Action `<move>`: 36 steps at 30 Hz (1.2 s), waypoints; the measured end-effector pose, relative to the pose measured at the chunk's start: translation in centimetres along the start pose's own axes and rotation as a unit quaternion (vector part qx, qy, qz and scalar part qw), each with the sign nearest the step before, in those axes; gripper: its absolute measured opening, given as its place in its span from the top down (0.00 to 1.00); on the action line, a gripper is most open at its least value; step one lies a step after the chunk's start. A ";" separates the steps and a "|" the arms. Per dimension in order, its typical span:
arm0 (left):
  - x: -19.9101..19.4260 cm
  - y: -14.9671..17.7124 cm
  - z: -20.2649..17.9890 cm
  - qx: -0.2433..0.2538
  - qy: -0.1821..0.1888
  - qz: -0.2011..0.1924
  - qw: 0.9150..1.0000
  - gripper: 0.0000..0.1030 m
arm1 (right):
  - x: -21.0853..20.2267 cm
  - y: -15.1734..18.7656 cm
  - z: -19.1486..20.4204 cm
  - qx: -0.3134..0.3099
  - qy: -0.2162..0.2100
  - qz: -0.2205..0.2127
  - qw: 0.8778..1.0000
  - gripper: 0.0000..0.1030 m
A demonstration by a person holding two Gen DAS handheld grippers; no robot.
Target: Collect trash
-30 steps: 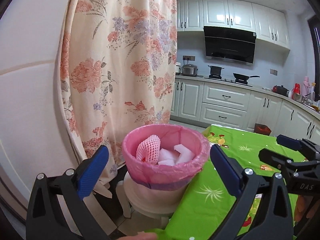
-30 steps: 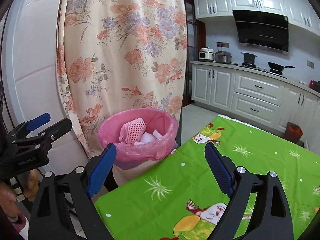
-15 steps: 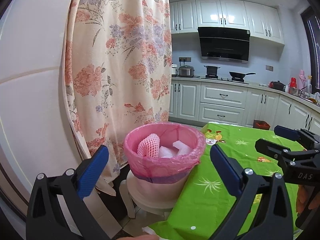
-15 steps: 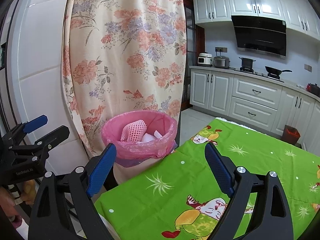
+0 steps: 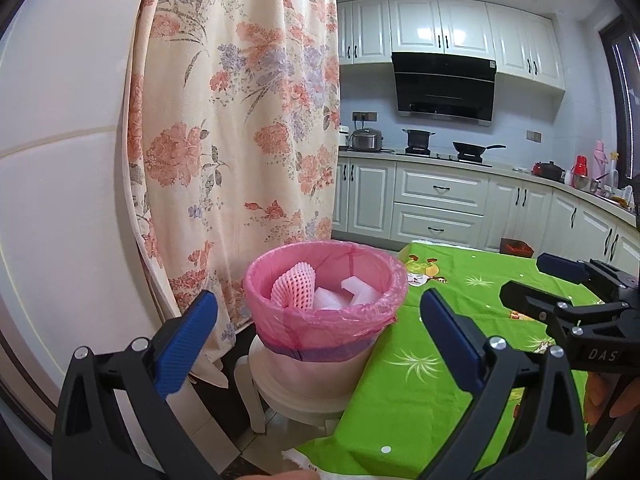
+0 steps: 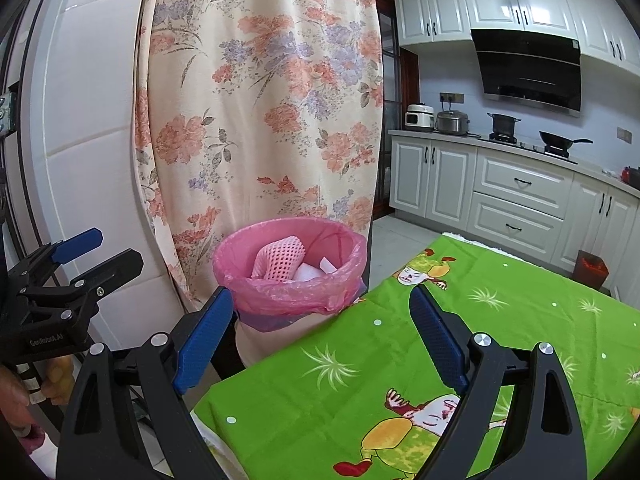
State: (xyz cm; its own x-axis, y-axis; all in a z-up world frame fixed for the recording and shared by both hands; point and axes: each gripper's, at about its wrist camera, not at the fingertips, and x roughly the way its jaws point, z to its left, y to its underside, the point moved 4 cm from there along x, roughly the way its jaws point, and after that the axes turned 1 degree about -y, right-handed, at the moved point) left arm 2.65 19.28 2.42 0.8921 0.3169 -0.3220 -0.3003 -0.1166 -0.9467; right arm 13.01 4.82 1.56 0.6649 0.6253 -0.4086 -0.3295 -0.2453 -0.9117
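Where lettering shows, reads "DAS" in pale capitals on the black body of the right tongs (image 5: 560,284), cut off at the frame edge in the left wrist view, and "GenRobot.AI" on the body of the left tongs (image 6: 92,248) in the right wrist view. Elsewhere, no legible writing.

Left tongs (image 5: 316,324): blue-padded fingers (image 5: 186,336) spread wide apart, gripping nothing, levelled toward the trash bin (image 5: 324,312) so that the bin sits framed between them. Right tongs (image 6: 320,332): likewise spread apart and empty, held above the near corner of the bench (image 6: 400,380), pointing the same way. Seen from each other's cameras, both bodies held roughly level, side by side, with bare fingers (image 5: 608,396) wrapped under the right handle and a hand (image 6: 24,392) gripping the left one low at the frame edge.

Trash bin: pale tub lined with a pink plastic bag folded over the rim, standing on a white stool (image 5: 288,392) just beside the bench corner, in front of a floral curtain (image 5: 240,120). Inside, a pink foam fruit net (image 5: 294,290) leaning against the left wall, white foam pieces (image 5: 348,294) lying beside it. Bench covered by a bright green cartoon-print cloth, bare of loose scraps in the visible part. Behind, white kitchen cabinets (image 5: 440,208) and a black range hood (image 5: 444,88).
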 end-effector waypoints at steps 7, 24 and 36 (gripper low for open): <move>0.0 0.1 -0.1 -0.001 0.006 0.001 1.000 0.05 | 0.0 -0.1 0.3 -0.001 -0.002 -0.001 1.000 0.18; 0.1 0.3 -0.1 0.000 0.007 0.003 1.000 0.05 | 0.0 -0.1 0.3 0.000 -0.004 0.000 1.000 0.18; 0.1 0.4 -0.1 -0.001 0.009 0.004 1.000 0.05 | 0.0 0.0 0.3 0.000 -0.005 -0.001 1.000 0.18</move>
State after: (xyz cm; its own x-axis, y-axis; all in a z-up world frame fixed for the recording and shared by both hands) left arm 2.67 19.15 2.03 0.8960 0.2984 -0.3288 -0.3060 -0.1215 -0.9442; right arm 12.84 5.08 1.60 0.6589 0.6325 -0.4071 -0.3291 -0.2443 -0.9122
